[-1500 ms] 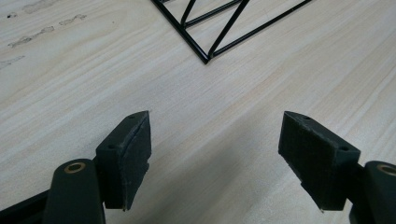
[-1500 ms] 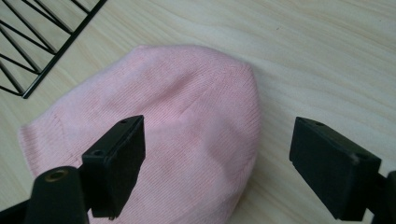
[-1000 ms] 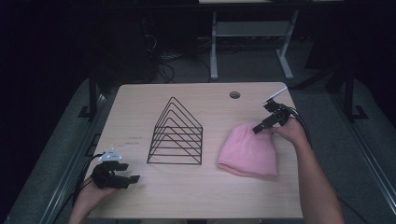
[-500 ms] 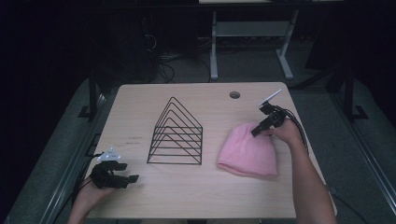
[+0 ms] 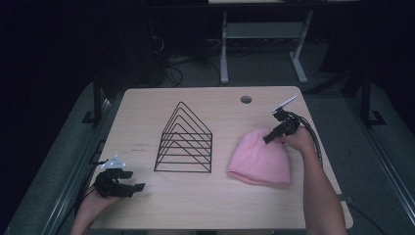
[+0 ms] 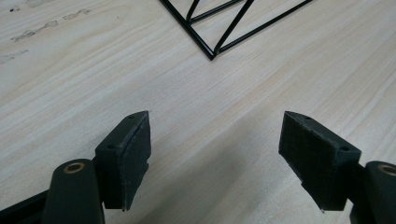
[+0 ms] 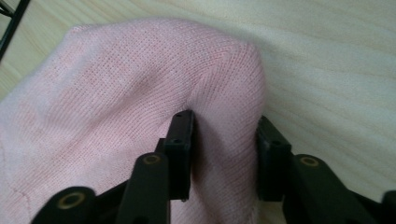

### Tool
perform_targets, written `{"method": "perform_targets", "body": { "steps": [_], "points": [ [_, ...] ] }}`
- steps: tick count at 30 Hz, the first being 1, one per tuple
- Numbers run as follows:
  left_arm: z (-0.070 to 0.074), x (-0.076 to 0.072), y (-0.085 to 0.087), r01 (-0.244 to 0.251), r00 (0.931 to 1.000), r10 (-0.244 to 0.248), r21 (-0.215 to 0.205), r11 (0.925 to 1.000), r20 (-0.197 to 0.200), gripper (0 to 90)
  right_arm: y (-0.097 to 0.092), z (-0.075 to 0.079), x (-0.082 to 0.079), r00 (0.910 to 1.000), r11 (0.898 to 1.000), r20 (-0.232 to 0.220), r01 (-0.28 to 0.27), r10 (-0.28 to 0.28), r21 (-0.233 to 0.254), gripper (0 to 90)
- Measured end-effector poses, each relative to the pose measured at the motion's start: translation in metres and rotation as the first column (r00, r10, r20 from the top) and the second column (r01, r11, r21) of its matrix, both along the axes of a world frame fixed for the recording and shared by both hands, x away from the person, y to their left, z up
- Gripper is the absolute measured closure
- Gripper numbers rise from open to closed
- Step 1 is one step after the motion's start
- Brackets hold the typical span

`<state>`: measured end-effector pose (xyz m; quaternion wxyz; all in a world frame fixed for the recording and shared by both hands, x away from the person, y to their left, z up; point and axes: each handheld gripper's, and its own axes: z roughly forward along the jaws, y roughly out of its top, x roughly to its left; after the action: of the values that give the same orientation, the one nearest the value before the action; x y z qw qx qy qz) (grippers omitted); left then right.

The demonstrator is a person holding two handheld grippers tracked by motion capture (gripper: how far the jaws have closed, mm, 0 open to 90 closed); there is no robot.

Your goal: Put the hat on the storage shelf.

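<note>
A pink knitted hat lies flat on the right half of the wooden table. My right gripper is at the hat's far end. In the right gripper view its jaws have just been closing, and they pinch a raised fold of the pink hat between the pads of the right gripper. My left gripper rests near the front left corner. In its own view the left gripper stands wide open over bare wood, with nothing between the jaws.
A black wire rack shaped like a row of triangles stands in the middle of the table, and its corner shows ahead of the left gripper. A round cable hole sits near the far edge. Dark floor and desk legs lie beyond.
The right gripper's jaws have drawn together on the far end of the hat, and the hand has barely shifted. The left gripper and the rack have stayed put.
</note>
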<state>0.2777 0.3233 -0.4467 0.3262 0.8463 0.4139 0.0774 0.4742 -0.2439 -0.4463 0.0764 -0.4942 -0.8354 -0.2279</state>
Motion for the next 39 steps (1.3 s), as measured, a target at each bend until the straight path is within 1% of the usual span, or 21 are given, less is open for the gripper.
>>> {"method": "perform_targets", "body": {
  "steps": [1,2,4,5,6,7,12,14,15,17,21,23,25,26,27,28,30,34,36,38,39],
  "points": [
    [0.000,0.000,0.000,0.000,1.0000,0.000,0.000,1.0000,0.000,25.3,0.000,0.000,0.000,1.0000,1.000,0.000,0.000,0.000,0.000,65.5],
    [0.000,0.000,0.000,-0.001,1.0000,0.001,0.000,1.0000,-0.002,25.3,-0.001,0.000,-0.001,0.9999,1.000,0.001,0.011,-0.011,0.019,69.3],
    [0.000,-0.001,0.000,-0.005,1.0000,0.005,-0.005,1.0000,0.001,25.3,-0.002,-0.001,-0.001,0.9998,0.999,0.006,0.017,-0.017,0.028,70.5],
    [0.001,-0.001,0.000,-0.005,1.0000,0.005,-0.006,1.0000,0.001,25.3,-0.005,-0.001,-0.003,0.9995,0.998,0.011,0.030,-0.031,0.046,72.5],
    [0.002,-0.001,0.000,-0.004,1.0000,0.004,-0.009,0.9999,0.003,25.3,-0.005,-0.001,-0.003,0.9995,0.998,0.011,0.030,-0.031,0.046,72.5],
    [0.003,-0.001,0.000,-0.006,1.0000,0.006,-0.017,0.9998,0.007,25.3,-0.006,0.000,-0.004,0.9991,0.997,0.015,0.039,-0.040,0.060,74.0],
    [0.002,-0.001,-0.002,-0.003,1.0000,0.003,-0.012,0.9999,0.004,25.3,-0.008,0.006,-0.008,0.9986,0.996,0.038,0.034,-0.038,0.082,75.3],
    [0.002,-0.001,-0.003,-0.004,1.0000,0.004,-0.018,0.9998,0.004,25.3,-0.008,0.010,-0.010,0.9981,0.995,0.054,0.024,-0.029,0.100,75.7],
    [0.002,-0.001,-0.004,0.000,1.0000,0.000,-0.021,0.9998,0.006,25.3,-0.008,0.016,-0.013,0.9972,0.993,0.071,0.017,-0.026,0.121,76.0],
    [0.003,-0.001,-0.004,0.001,1.0000,-0.001,-0.021,0.9998,0.004,25.3,-0.008,0.018,-0.014,0.9964,0.992,0.082,0.011,-0.021,0.124,76.1],
    [0.004,0.000,-0.005,0.008,1.0000,-0.008,-0.027,0.9996,0.001,25.3,-0.005,0.030,-0.020,0.9921,0.989,0.125,-0.019,0.000,0.149,76.6],
    [0.005,0.001,-0.006,0.015,0.9999,-0.015,-0.027,0.9995,0.000,25.5,-0.004,0.040,-0.026,0.9877,0.985,0.156,-0.033,0.006,0.171,76.7],
    [0.008,0.001,-0.005,0.016,0.9999,-0.016,-0.032,0.9994,0.001,25.7,-0.003,0.044,-0.028,0.9870,0.984,0.161,-0.035,0.006,0.175,76.9],
    [0.010,0.002,-0.005,0.014,0.9999,-0.014,-0.037,0.9992,0.002,25.8,-0.003,0.048,-0.030,0.9849,0.982,0.173,-0.043,0.011,0.182,77.0],
    [0.014,0.002,-0.005,0.017,0.9997,-0.016,-0.038,0.9991,0.016,25.8,-0.003,0.056,-0.034,0.9817,0.980,0.190,-0.048,0.011,0.191,77.1],
    [0.014,0.002,-0.005,0.017,0.9997,-0.016,-0.038,0.9991,0.016,25.9,-0.003,0.056,-0.034,0.9817,0.980,0.190,-0.048,0.011,0.191,77.1],
    [0.020,0.004,-0.004,0.038,0.9989,-0.037,-0.030,0.9988,0.029,25.9,-0.002,0.070,-0.041,0.9756,0.977,0.218,-0.068,0.023,0.203,77.0],
    [0.029,0.008,-0.003,0.064,0.9976,-0.064,-0.024,0.9976,0.028,25.9,-0.001,0.087,-0.049,0.9647,0.974,0.261,-0.094,0.038,0.208,77.4],
    [0.034,0.011,-0.003,0.074,0.9969,-0.074,-0.027,0.9969,0.026,25.9,-0.001,0.099,-0.053,0.9579,0.968,0.284,-0.107,0.040,0.225,77.8],
    [0.038,0.014,-0.003,0.082,0.9964,-0.081,-0.031,0.9962,0.025,25.9,0.000,0.108,-0.057,0.9526,0.968,0.301,-0.116,0.045,0.221,77.8],
    [0.040,0.015,-0.002,0.091,0.9956,-0.090,-0.031,0.9954,0.025,25.9,0.001,0.113,-0.058,0.9480,0.968,0.314,-0.123,0.049,0.221,77.9]
  ]
}}
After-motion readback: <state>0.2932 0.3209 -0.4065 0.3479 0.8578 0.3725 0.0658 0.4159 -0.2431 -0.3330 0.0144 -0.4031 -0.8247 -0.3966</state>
